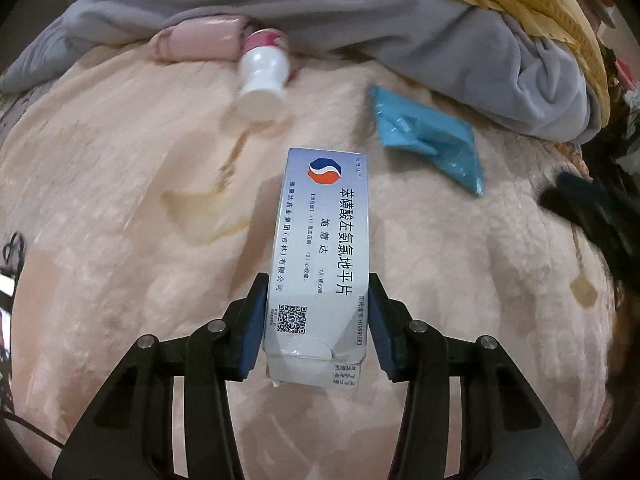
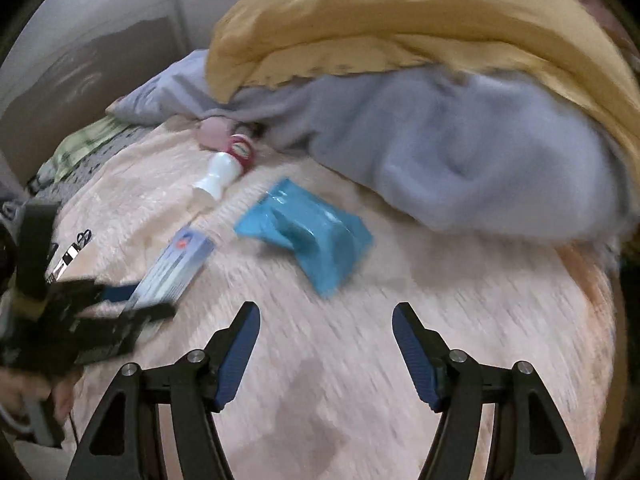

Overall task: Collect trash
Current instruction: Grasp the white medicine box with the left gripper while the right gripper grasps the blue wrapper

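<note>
left wrist view: the left gripper (image 1: 318, 300) has its 2 blue pads pressed against the sides of the medicine box (image 1: 320, 256), low over the pink blanket (image 1: 120, 220). the step in hand looks like picking up this first piece. right wrist view: the right gripper (image 2: 326, 344) stands apart and empty, aimed toward the blue packet (image 2: 308, 232). the white bottle (image 2: 222, 172) lies beyond. next, the box likely needs lifting clear, and the right jaws must straddle the packet.

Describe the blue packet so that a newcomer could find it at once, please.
On the pink fleece blanket, look just below the heaped grey blanket. The blue packet lies flat there, right of the white bottle: the only crinkled, bright blue thing.
</note>
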